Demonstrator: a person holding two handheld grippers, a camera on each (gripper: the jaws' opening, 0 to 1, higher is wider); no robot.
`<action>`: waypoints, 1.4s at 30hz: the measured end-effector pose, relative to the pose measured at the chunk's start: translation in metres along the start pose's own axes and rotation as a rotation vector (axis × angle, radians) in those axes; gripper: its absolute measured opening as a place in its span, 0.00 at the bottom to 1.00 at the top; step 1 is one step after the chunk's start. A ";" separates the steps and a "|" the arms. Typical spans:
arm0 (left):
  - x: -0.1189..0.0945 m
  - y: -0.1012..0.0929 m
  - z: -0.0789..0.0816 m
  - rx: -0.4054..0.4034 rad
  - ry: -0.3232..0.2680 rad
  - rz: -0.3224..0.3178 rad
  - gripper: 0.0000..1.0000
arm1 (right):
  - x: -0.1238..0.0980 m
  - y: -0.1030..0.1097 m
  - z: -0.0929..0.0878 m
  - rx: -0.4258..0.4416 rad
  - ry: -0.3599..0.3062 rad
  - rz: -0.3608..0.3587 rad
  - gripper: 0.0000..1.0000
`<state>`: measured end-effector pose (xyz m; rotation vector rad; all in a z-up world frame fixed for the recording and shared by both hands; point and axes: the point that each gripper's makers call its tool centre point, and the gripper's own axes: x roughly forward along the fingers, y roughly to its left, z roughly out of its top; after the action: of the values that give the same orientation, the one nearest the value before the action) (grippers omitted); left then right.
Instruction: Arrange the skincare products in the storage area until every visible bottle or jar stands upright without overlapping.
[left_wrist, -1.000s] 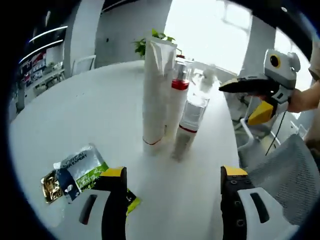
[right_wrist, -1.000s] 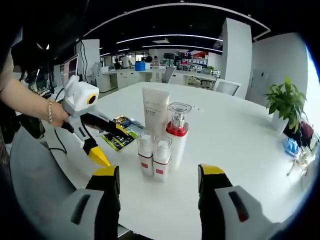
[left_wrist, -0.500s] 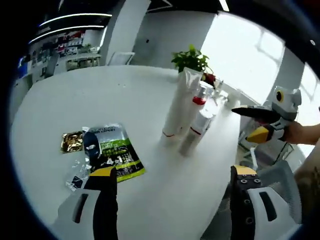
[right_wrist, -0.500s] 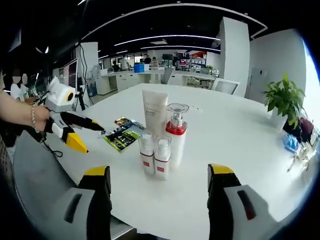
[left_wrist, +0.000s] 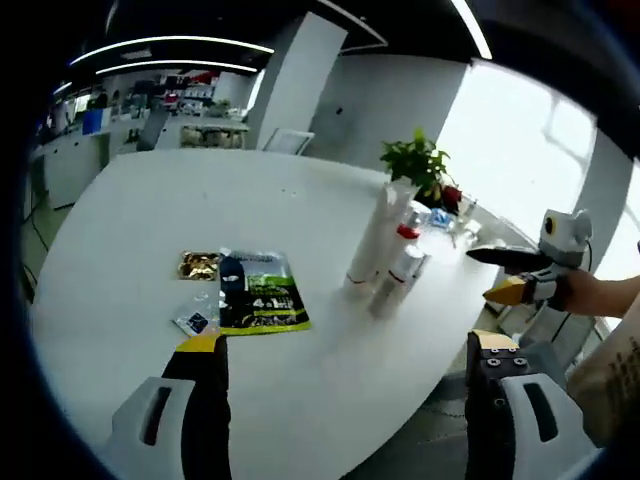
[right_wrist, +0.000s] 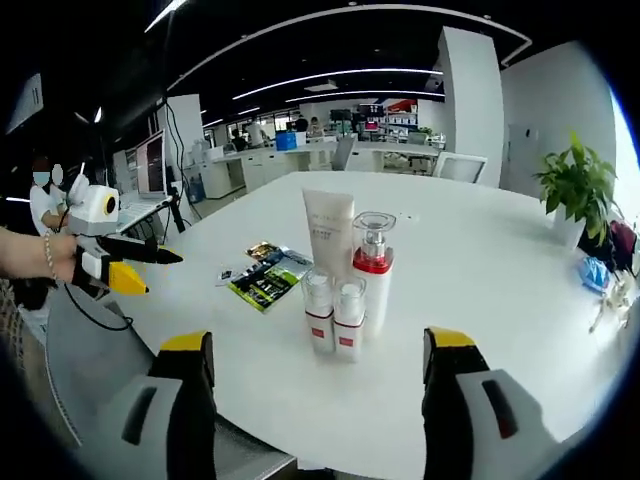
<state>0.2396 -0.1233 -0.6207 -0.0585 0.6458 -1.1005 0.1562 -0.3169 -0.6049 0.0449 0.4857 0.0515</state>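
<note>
Four skincare containers upright in a tight cluster near tabletop (right_wrist: 520, 290) centre: white tube (right_wrist: 329, 230), red-collared pump bottle (right_wrist: 372, 270), two small bottles (right_wrist: 335, 315). Flat sachets (left_wrist: 255, 300) just beside. Left gripper (left_wrist: 340, 395) and right gripper (right_wrist: 320, 385) released, empty, well apart from cluster, right nearer.

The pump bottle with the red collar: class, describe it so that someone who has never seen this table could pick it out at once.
On the round white table, find the cluster of four upright skincare containers near the middle. The pump bottle stands beside the tall white tube, just behind two small bottles. Alone in the group, it has a clear cap over a red collar.
</note>
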 end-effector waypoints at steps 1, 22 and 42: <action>-0.004 0.000 -0.002 -0.010 -0.005 0.008 0.97 | -0.001 0.000 0.001 0.000 -0.005 0.001 0.86; -0.046 0.006 -0.012 -0.023 -0.054 0.128 0.97 | -0.018 -0.005 -0.011 0.028 -0.008 -0.003 0.87; -0.017 0.001 -0.011 -0.014 0.002 0.118 0.97 | -0.021 -0.015 -0.015 0.046 0.001 -0.019 0.86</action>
<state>0.2300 -0.1053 -0.6222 -0.0308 0.6504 -0.9820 0.1318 -0.3330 -0.6092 0.0858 0.4878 0.0220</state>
